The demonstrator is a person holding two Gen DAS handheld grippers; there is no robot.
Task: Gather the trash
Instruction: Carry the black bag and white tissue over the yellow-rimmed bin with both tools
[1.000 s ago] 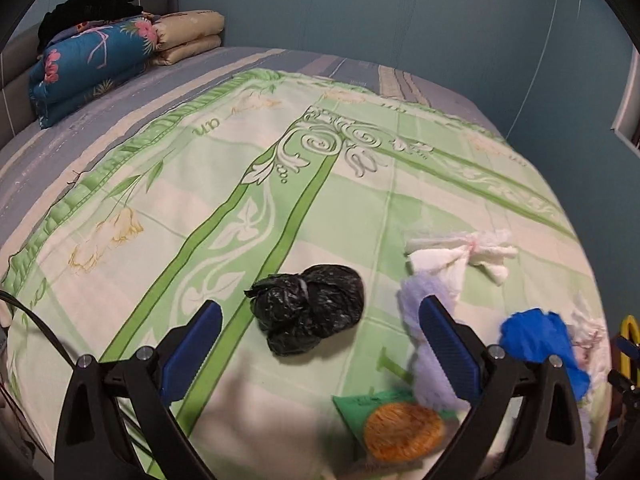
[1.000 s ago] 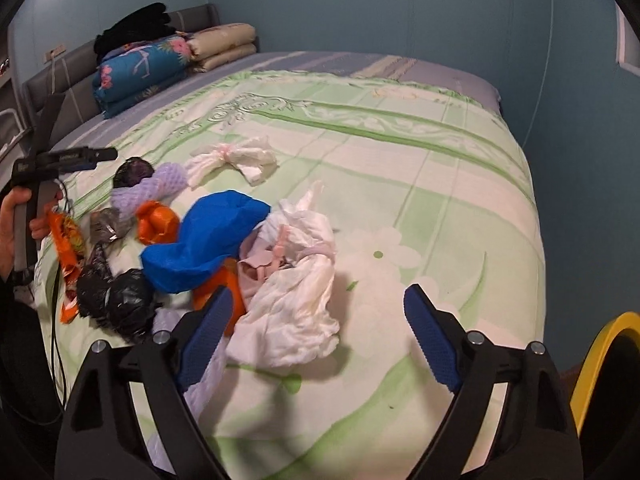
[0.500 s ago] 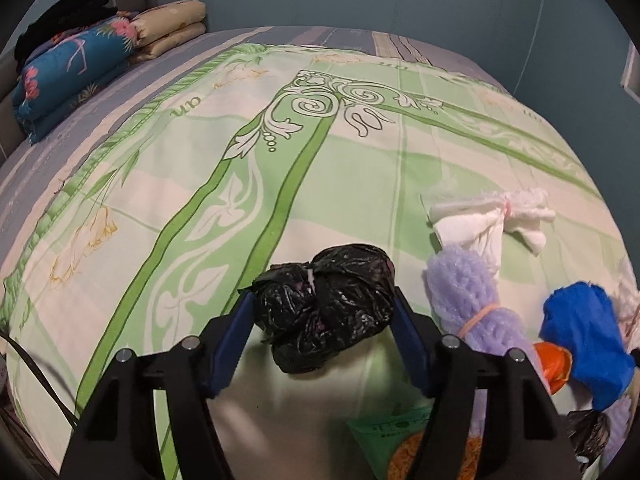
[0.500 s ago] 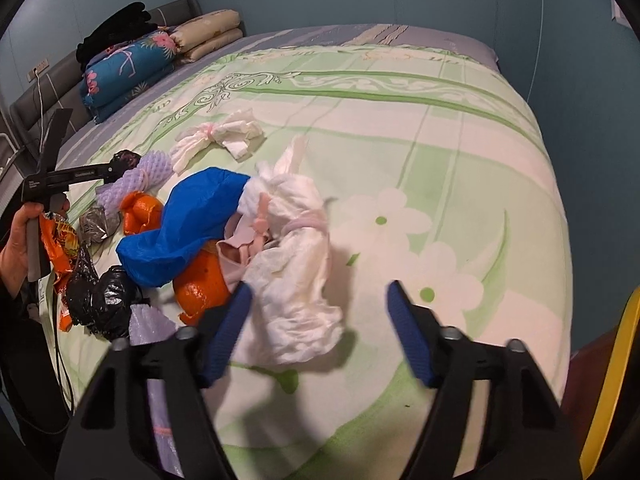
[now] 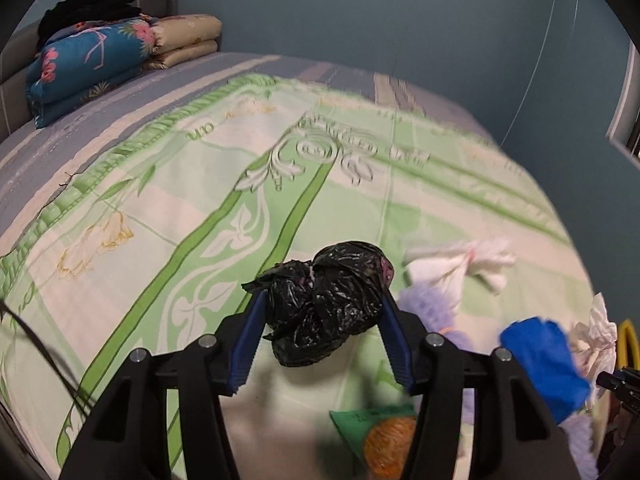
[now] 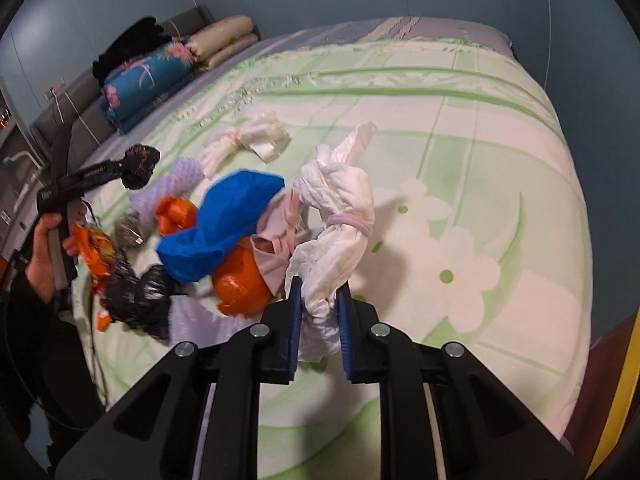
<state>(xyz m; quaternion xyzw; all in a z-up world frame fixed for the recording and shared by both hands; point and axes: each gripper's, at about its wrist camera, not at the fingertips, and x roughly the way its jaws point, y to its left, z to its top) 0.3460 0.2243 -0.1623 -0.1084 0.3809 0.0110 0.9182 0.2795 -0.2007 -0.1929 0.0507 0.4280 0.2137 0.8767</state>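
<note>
- My left gripper (image 5: pixel 324 320) has its jaws pinching a knotted black trash bag (image 5: pixel 326 304), one blue pad on each flank; the bag looks raised off the green floral bedspread (image 5: pixel 200 208).
- In the right wrist view that same black bag (image 6: pixel 138 166) sits at the tip of the left gripper at 10 o'clock, above the bed, with my left hand (image 6: pixel 44 248) on the handle.
- My right gripper (image 6: pixel 318 316) has its jaws squeezed narrow on the lower end of a white tied bundle (image 6: pixel 340 224), which is cinched in the middle by a pale band.
- Touching the white bundle at its 9 o'clock lies the pile: a blue bag (image 6: pixel 224 224) on top, an orange bag (image 6: pixel 240 280) under it, pinkish material between them.
- Further toward 9 o'clock in the right wrist view lie a second black bag (image 6: pixel 140 300), an orange wrapper (image 6: pixel 94 252), a small orange lump (image 6: pixel 176 214) and a lilac mesh piece (image 6: pixel 180 178).
- A smaller white knotted bundle (image 6: pixel 248 140) lies apart at 11 o'clock of the pile.
- In the left wrist view, a green packet with an orange disc (image 5: pixel 380 436) lies at 5 o'clock, below the jaws.
- Folded blankets (image 5: pixel 92 64) are stacked at the head of the bed, at 10 o'clock.
</note>
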